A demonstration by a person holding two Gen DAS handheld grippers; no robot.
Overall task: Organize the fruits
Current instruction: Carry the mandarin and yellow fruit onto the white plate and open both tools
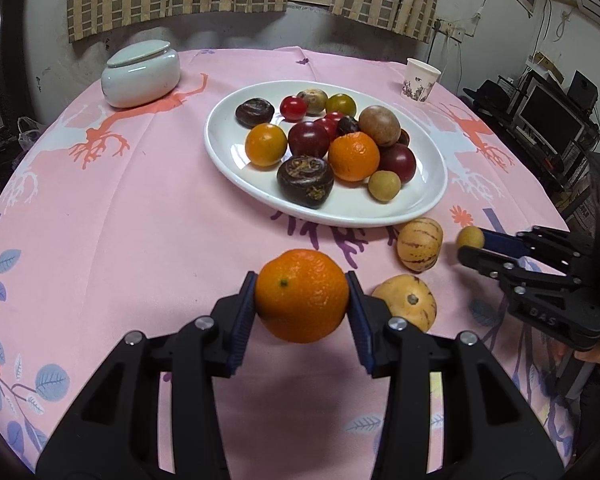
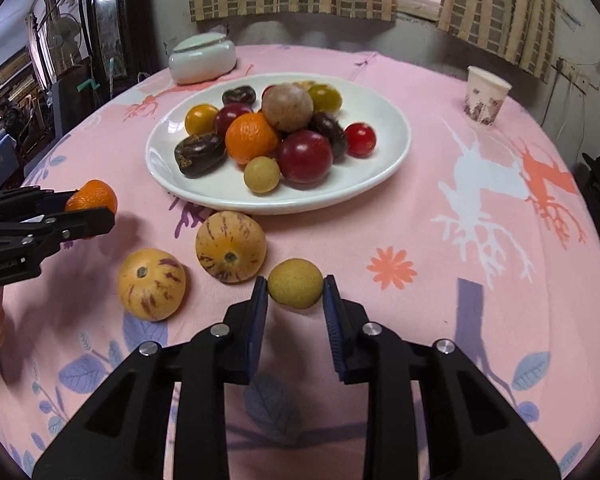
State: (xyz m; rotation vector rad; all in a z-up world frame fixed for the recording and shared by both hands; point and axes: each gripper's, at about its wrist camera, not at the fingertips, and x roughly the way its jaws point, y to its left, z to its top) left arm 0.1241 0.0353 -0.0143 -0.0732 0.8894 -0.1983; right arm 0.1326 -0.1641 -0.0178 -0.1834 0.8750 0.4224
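Note:
My left gripper (image 1: 301, 278) is shut on an orange tangerine (image 1: 302, 296) and holds it above the pink cloth in front of the white plate (image 1: 224, 136). The plate holds several fruits: tangerines, dark red plums, cherry tomatoes and brown ones. In the right wrist view my right gripper (image 2: 296, 280) is shut on a small round tan fruit (image 2: 295, 289), its blue pads touching both sides, low over the cloth. Two yellow purple-striped fruits (image 2: 231, 246) (image 2: 152, 284) lie on the cloth just left of it, near the plate (image 2: 392, 140).
A pale lidded ceramic jar (image 1: 140, 72) stands at the back left of the round table. A patterned paper cup (image 1: 420, 80) stands at the back right. A wall with checked curtains rises behind the table, and shelves with electronics stand off to the right.

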